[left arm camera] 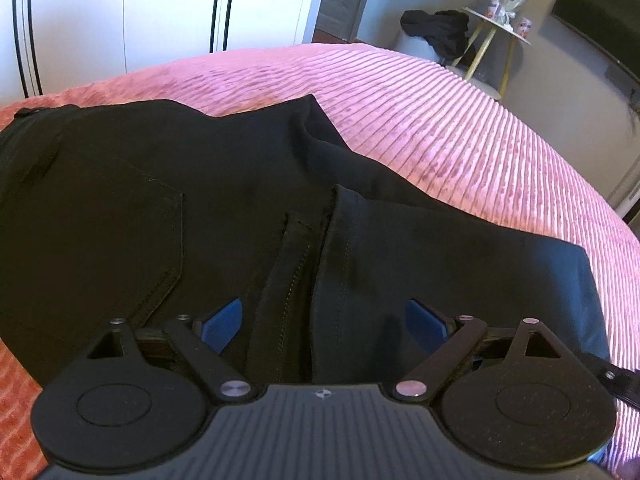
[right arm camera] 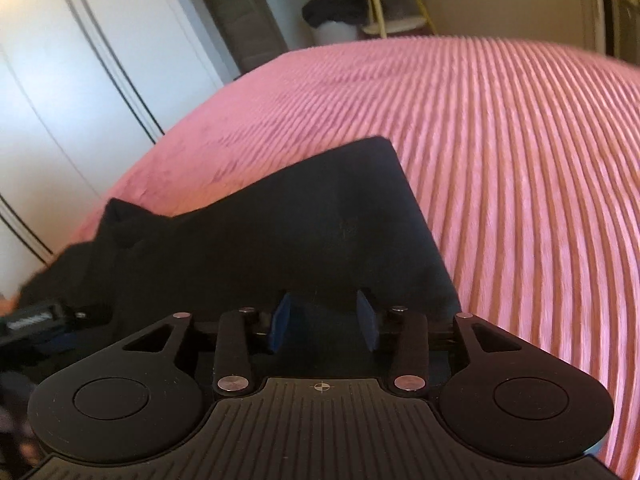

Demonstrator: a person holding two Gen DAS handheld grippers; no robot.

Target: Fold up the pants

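Black pants (left arm camera: 224, 208) lie on the pink ribbed bedspread (left arm camera: 460, 128). In the left wrist view the seat with a back pocket is at left and a folded leg runs right. My left gripper (left arm camera: 324, 322) is open, its blue pads (left arm camera: 226, 322) spread wide over the seam area, low above the cloth. In the right wrist view the folded leg end (right arm camera: 320, 224) lies ahead. My right gripper (right arm camera: 325, 322) is open, its blue pads (right arm camera: 282, 320) partly apart at the near edge of the cloth.
A white wardrobe (left arm camera: 120, 16) stands behind the bed. A small round side table (left arm camera: 496, 24) with bottles and a white stool holding dark clothes (left arm camera: 436, 28) stand beyond the bed's far side. The left gripper's body shows at left in the right wrist view (right arm camera: 36, 320).
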